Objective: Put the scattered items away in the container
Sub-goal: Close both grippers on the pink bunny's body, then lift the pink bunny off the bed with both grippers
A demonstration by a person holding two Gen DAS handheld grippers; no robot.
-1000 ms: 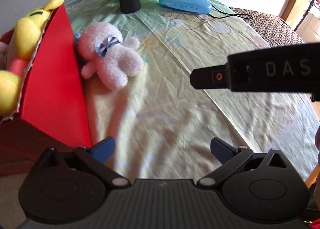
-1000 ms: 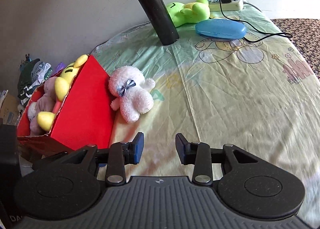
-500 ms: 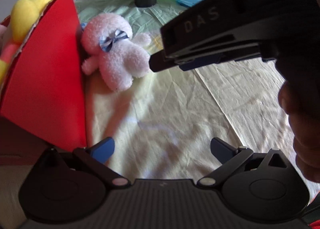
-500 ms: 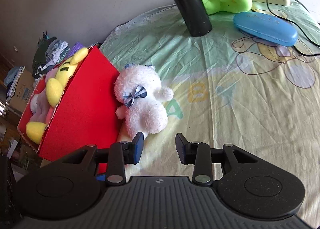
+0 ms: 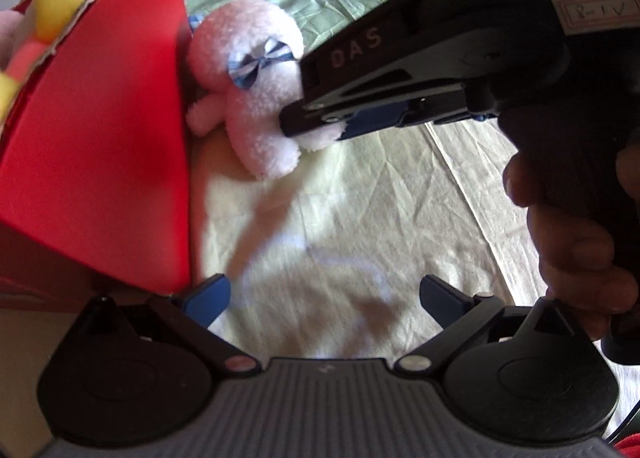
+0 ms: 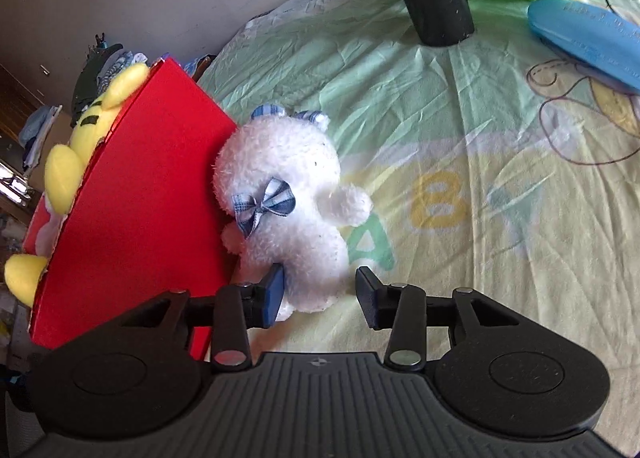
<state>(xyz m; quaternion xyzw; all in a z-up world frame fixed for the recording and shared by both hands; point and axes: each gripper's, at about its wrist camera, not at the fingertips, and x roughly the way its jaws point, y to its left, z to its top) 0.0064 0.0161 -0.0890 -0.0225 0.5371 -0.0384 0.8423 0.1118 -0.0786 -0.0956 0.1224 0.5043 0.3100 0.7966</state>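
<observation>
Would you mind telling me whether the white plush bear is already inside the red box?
Not yet: the white plush bear lies on the sheet outside, against the red box wall.

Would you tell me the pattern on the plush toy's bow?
Blue-and-white check on the bow, clearest in the right wrist view.

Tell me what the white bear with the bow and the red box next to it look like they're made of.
White bear: soft plush, going by its fuzzy, curly pile; the checked bow looks like woven ribbon. Red box: probably cardboard with a smooth matte red face, since its torn top edge shows a pale raw layer.
</observation>
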